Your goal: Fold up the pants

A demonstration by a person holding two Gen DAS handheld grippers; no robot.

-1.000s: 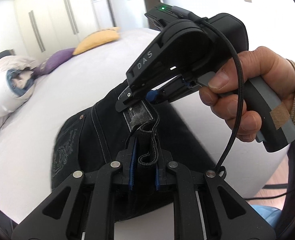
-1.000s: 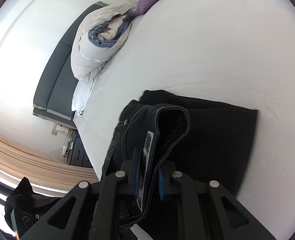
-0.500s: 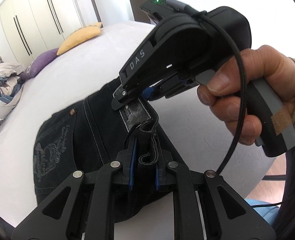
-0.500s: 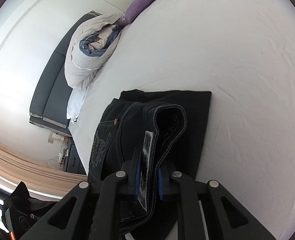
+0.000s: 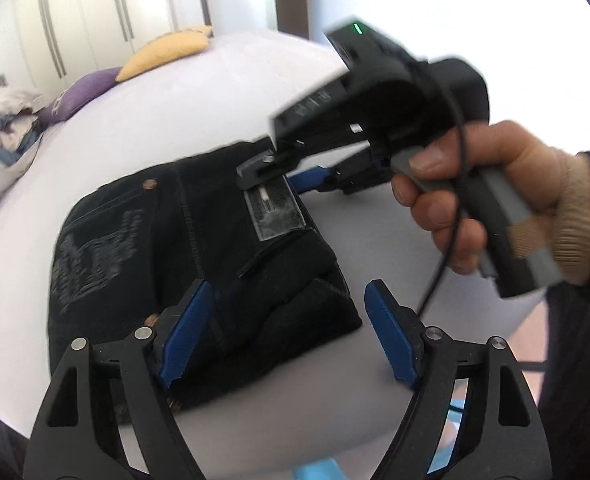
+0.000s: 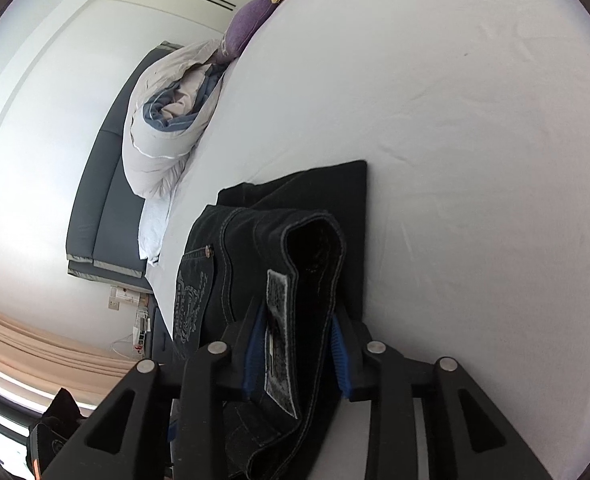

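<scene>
Black pants (image 5: 199,248) lie folded in a pile on the white bed (image 5: 215,100). My left gripper (image 5: 289,332) hovers over the pile's near end, its jaws opening wide and both blue pads clear of the cloth. A hand (image 5: 475,200) holds my right gripper (image 5: 285,174) at the waistband by the grey label (image 5: 275,212). In the right wrist view the right gripper (image 6: 297,344) has the looped waistband (image 6: 315,248) between its jaws. These jaws are opening, and the cloth sits loose between the pads.
A rolled duvet (image 6: 163,128) lies at the head of the bed, with a purple pillow (image 5: 83,94) and a yellow pillow (image 5: 167,50) beyond it. White wardrobe doors (image 5: 75,20) stand behind. The bed's edge and the floor (image 5: 535,340) are close on the right.
The left jaws have spread and let go of the waistband, which now rests on the pile. The right jaws have widened around the band. Both grippers have sunk toward the bed.
</scene>
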